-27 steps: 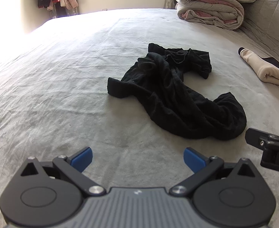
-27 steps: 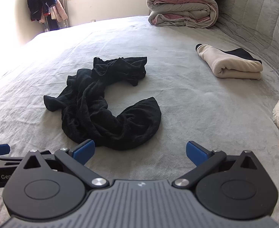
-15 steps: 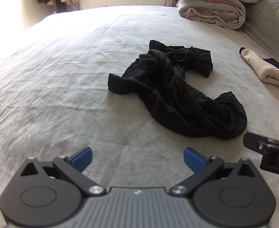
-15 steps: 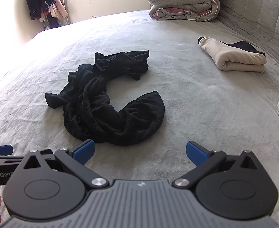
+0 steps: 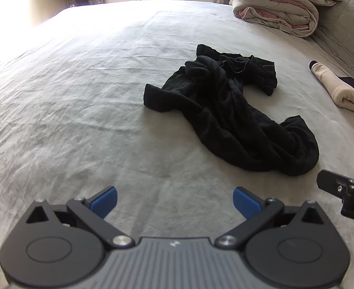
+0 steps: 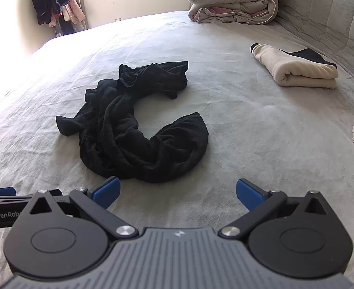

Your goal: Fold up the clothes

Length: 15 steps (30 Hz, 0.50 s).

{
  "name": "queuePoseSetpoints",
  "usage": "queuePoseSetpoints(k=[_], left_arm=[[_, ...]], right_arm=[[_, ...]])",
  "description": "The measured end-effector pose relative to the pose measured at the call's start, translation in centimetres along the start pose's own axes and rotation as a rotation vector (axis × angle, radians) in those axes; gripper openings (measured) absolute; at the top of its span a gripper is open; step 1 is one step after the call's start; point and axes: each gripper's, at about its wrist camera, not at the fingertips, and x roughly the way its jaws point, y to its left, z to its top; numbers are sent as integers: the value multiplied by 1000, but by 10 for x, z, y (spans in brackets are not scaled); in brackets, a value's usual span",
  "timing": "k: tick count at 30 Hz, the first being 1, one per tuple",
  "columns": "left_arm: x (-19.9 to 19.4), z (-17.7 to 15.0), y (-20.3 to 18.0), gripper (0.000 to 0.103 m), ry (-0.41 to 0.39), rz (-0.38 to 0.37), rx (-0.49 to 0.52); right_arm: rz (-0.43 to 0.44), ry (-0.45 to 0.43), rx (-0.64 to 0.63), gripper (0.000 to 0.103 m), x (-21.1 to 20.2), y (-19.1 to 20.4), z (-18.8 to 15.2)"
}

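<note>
**Both grippers wide open over the bed, garment untouched**

A crumpled black garment (image 5: 227, 110) lies curled near the middle of the grey bed (image 5: 80, 120). The left gripper (image 5: 174, 201) and right gripper (image 6: 178, 193) hover near its closest edge, jaws spread fully, holding nothing. A folded cream garment (image 6: 297, 69) sits towards the bed's right edge, a folded comforter (image 6: 232, 2) in its far right corner.

Left gripper (image 5: 174, 201) is hanging angled downward, jaws spread wide, nothing between the blue pads; right gripper (image 6: 178, 193) is sitting alongside it, likewise gaping and tilted down, gripping nothing.
</note>
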Motion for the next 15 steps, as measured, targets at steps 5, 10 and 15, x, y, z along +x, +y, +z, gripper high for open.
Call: queuePoseSetpoints(k=[5, 10, 15], left_arm=[[1, 0, 1, 103, 5, 0, -5], [2, 0, 2, 102, 9, 1, -9], [2, 0, 2, 102, 9, 2, -9]], right_arm=[[1, 3, 1, 103, 0, 0, 0], [2, 7, -1, 103, 1, 0, 0], [4, 12, -2, 103, 2, 0, -1]])
